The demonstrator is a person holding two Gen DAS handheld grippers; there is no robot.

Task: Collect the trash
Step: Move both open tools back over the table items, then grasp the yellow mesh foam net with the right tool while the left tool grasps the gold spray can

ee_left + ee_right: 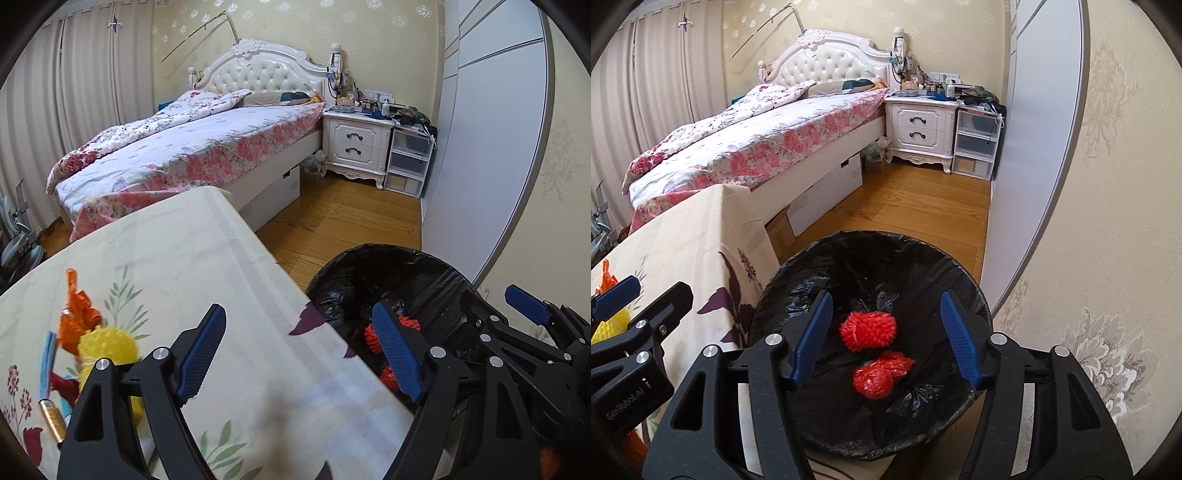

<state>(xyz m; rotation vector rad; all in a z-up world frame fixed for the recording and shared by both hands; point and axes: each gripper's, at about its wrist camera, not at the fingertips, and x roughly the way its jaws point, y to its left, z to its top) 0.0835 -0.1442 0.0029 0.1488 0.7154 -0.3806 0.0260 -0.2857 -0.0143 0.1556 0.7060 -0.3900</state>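
Both open, holding nothing: right gripper (886, 338) hovering over the bin (975, 291), two red net balls (868, 329) down between its fingers. Left gripper (299, 356) straddling table edge (207, 258). Only left view catching yellow ball (105, 347), orange scrap (79, 314) off to its left.

This is a bedroom in a home. A bed (192, 147) with a tufted white headboard (258, 72) and floral bedding fills the middle. Just beside the headboard stands a cluttered white nightstand (356, 144), with clear plastic drawers (408, 158) touching its far side. Pleated curtains (74, 74) hang behind the bed, above a wooden floor (343, 221), and patterned wallpaper (1108, 184) covers the walls.
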